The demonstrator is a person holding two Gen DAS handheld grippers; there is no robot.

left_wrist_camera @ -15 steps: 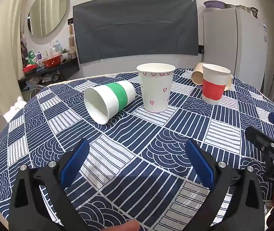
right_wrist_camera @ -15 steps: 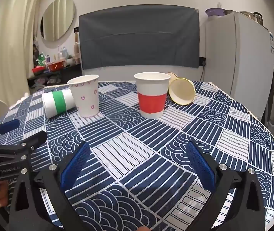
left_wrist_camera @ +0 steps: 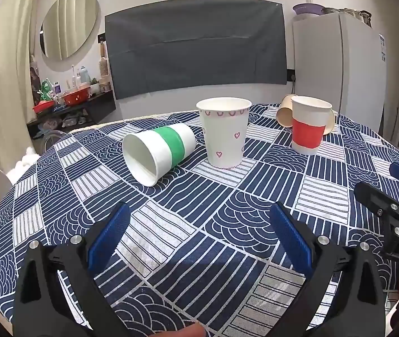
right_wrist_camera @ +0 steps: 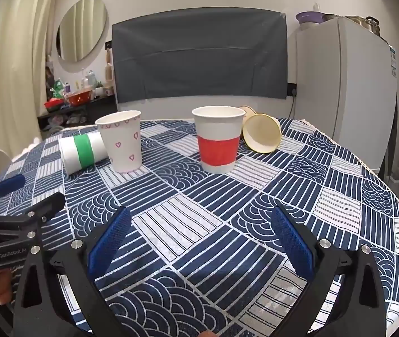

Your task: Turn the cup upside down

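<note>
Cups: in the left wrist view four sit on the patterned tablecloth (left_wrist_camera: 188, 241) across the upper middle of the frame. The green cup (left_wrist_camera: 160, 153) lies on its side at centre left, mouth toward the camera; the heart cup (left_wrist_camera: 224, 132) stands upright just right of it; the red cup (left_wrist_camera: 310, 125) stands upright at upper right, with a tan cup (left_wrist_camera: 285, 111) tipped over behind it. None is upside down yet, so the flip looks unstarted, and I cannot tell which cup is meant. The left gripper (left_wrist_camera: 199, 219) at the bottom of the frame is spread wide, holding and touching nothing, well short of the cups.

In the right wrist view the red cup (right_wrist_camera: 218, 139) stands at upper centre, the heart cup (right_wrist_camera: 122, 140) and green cup (right_wrist_camera: 83, 148) to its left, the tan cup (right_wrist_camera: 262, 136) to its right. The right gripper (right_wrist_camera: 199, 219) is likewise wide apart and empty, apparently ready to approach.
</note>
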